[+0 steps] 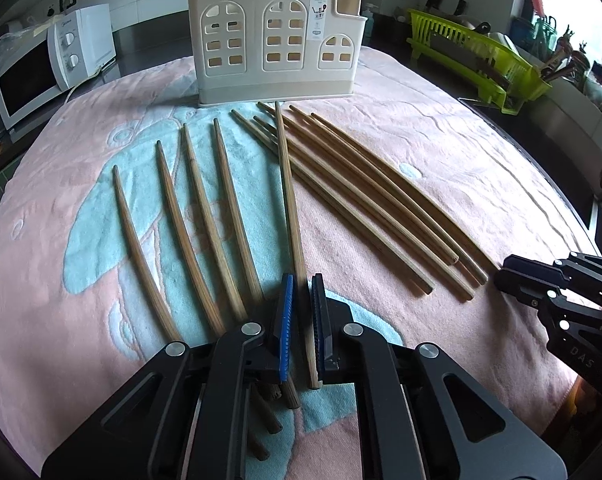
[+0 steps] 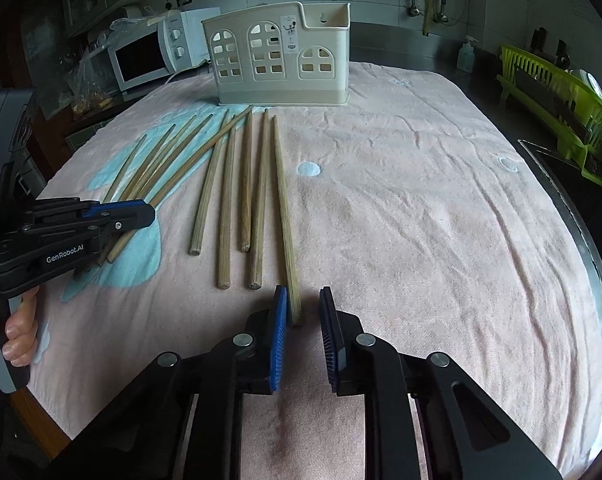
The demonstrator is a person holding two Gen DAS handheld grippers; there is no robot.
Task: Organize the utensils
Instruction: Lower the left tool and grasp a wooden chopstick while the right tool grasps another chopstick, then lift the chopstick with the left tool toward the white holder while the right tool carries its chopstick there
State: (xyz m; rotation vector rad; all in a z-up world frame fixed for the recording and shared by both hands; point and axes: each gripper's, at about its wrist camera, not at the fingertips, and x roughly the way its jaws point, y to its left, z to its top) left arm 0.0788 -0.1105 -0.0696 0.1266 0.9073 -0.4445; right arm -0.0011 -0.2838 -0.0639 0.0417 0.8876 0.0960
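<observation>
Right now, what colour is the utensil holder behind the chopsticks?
Cream-beige utensil holder, with arched window-shaped cutouts; clearest in the left wrist view.

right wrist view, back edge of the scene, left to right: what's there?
White microwave oven → cream plastic utensil caddy with arched window cutouts → clear soap dispenser bottle → lime-green plastic dish rack.

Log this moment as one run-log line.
left gripper: shut on chopstick | right gripper: open, chopstick end between jaws | holder: empty-looking
</observation>
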